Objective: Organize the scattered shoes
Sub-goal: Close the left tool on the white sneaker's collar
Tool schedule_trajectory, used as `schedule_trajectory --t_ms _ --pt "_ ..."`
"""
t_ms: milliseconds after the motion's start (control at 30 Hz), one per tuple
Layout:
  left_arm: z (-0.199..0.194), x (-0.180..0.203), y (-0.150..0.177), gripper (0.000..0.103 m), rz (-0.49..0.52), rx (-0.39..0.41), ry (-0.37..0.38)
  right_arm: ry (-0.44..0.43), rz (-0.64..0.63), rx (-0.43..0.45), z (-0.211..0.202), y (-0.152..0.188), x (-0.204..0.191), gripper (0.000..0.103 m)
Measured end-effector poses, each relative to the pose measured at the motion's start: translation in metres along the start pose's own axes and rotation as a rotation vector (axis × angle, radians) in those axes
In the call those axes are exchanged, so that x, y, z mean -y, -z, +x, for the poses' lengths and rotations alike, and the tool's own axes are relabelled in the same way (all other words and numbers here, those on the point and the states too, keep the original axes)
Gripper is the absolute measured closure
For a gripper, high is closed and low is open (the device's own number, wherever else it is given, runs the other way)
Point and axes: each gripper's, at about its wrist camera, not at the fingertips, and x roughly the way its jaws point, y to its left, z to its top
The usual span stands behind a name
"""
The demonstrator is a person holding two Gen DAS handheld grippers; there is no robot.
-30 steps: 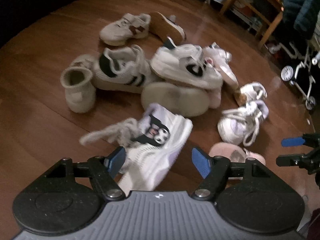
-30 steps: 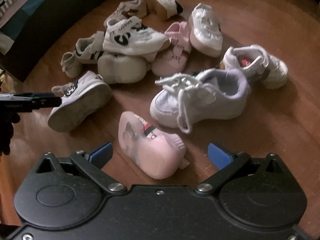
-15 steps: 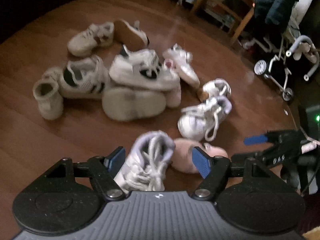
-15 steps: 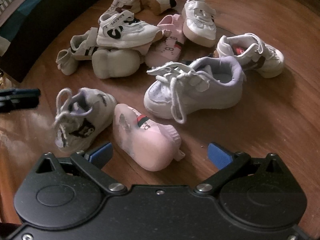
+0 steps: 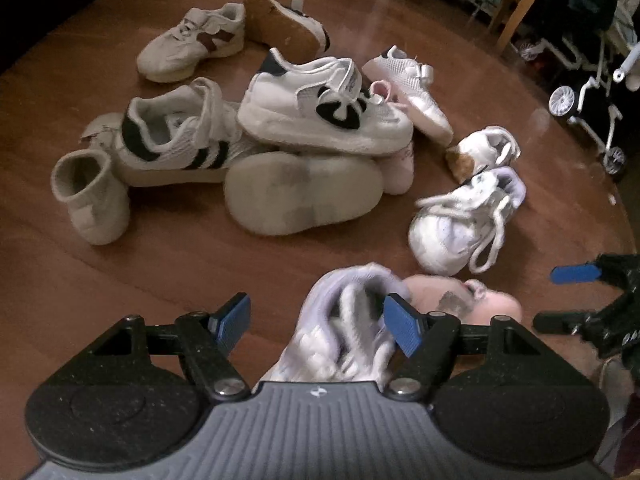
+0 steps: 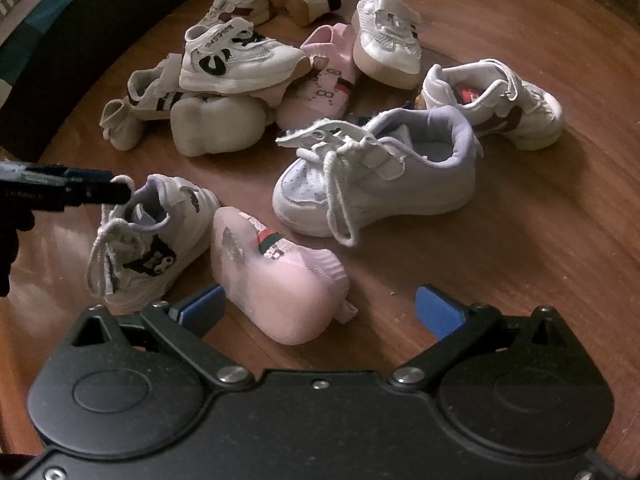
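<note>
A white-and-lavender laced shoe with a black cartoon print [image 5: 344, 332] [image 6: 156, 240] stands upright on the wooden floor. It sits between the fingers of my left gripper [image 5: 316, 318], whose jaws are closing. The right pad touches it and the left pad stands clear. One left finger [image 6: 96, 192] hangs over its collar. Beside it a pink shoe [image 6: 276, 280] [image 5: 460, 304] lies sole-up, just in front of my open right gripper [image 6: 318, 306] [image 5: 566, 298]. The matching lavender laced shoe [image 6: 376, 176] [image 5: 460, 224] stands behind.
Several small shoes lie heaped farther back, among them a white-and-black trainer [image 5: 320, 108] [image 6: 236, 60], a pink one [image 6: 320, 80] and a beige bootie [image 5: 88, 196]. A stroller [image 5: 580, 112] and wooden furniture legs [image 5: 516, 20] stand at the right; dark furniture [image 6: 60, 60] borders the left.
The cartoon-print shoe went from lying on its side near the pile to standing upright beside the pink shoe. The left gripper travelled with it and its finger now hangs over the collar.
</note>
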Motion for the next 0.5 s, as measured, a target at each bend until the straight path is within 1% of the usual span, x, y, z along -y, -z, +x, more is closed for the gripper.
schedule_trajectory --t_ms 33,67,133,167,200,233,300,400,500 --pt "-0.002 0.002 -0.003 0.037 0.009 0.0 0.004 -0.001 0.001 -0.001 0.0 0.0 0.0 0.0" --pt "0.0 0.005 -0.006 0.041 0.036 -0.017 -0.01 -0.002 0.0 -0.002 0.0 0.0 0.0 0.0" --pt "0.006 0.011 -0.009 0.053 0.093 -0.064 -0.045 -0.003 -0.003 -0.004 0.001 0.001 -0.001 0.0" --pt "0.01 0.011 -0.009 0.056 0.113 -0.09 -0.057 -0.004 -0.004 -0.005 0.001 0.002 -0.001 0.0" --pt "0.016 0.012 -0.009 0.061 0.121 -0.112 -0.06 -0.005 -0.005 -0.005 0.001 0.002 -0.001 0.0" --pt "0.022 0.011 -0.008 0.064 0.123 -0.129 -0.061 -0.005 -0.006 -0.006 0.001 0.002 -0.002 0.0" --pt "0.035 0.009 -0.008 0.066 0.124 -0.16 -0.065 -0.003 -0.006 -0.007 0.002 0.003 -0.001 0.0" --pt "0.05 0.007 -0.007 0.069 0.113 -0.185 -0.054 0.002 -0.001 -0.011 0.003 0.004 0.001 0.0" --pt "0.062 0.007 -0.006 0.069 0.118 -0.208 -0.056 0.007 0.005 -0.015 0.004 0.005 0.003 0.0"
